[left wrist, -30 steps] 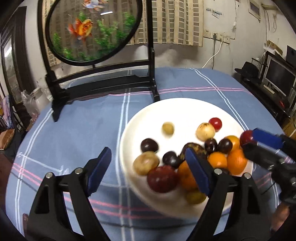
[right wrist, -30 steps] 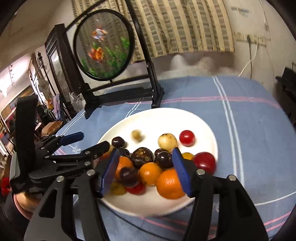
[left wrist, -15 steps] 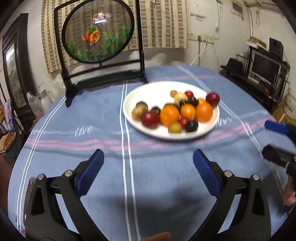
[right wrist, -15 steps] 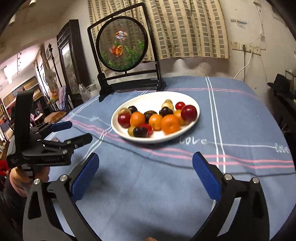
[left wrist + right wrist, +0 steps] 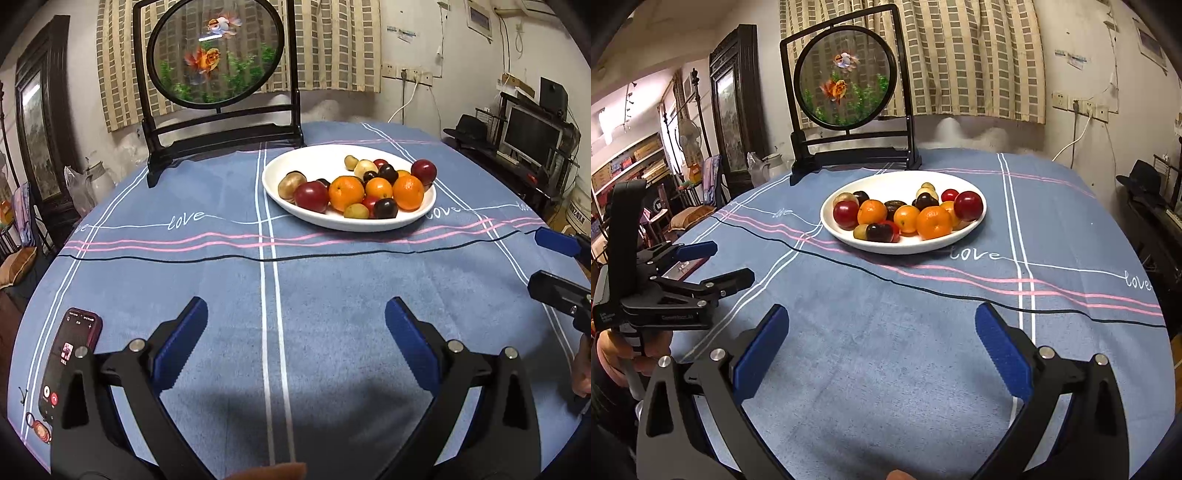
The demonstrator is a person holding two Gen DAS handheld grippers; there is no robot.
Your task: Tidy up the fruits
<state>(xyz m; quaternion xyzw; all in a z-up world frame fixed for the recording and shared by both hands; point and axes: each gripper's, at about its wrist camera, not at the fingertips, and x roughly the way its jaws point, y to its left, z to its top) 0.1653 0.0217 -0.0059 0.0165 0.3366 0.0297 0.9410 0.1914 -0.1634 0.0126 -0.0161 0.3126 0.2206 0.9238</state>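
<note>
A white plate [image 5: 317, 155] [image 5: 905, 181] sits on the blue tablecloth and holds several fruits: oranges [image 5: 346, 189] [image 5: 933, 222], red plums [image 5: 311, 196] [image 5: 968, 205], dark plums and small yellow ones. My left gripper [image 5: 295, 334] is open and empty, low over the cloth well in front of the plate; it also shows in the right wrist view [image 5: 716, 262]. My right gripper [image 5: 881, 336] is open and empty, also well short of the plate; its fingers show at the right edge of the left wrist view [image 5: 554, 264].
A round goldfish screen on a black stand [image 5: 218, 59] [image 5: 846, 79] stands behind the plate. A phone [image 5: 68, 362] lies on the cloth by my left gripper. A thin black cable [image 5: 258, 258] crosses the table. Furniture and a monitor [image 5: 532, 133] stand at the right.
Both grippers have pulled back from over the plate to the near part of the table and opened wider. The fruits stay on the plate.
</note>
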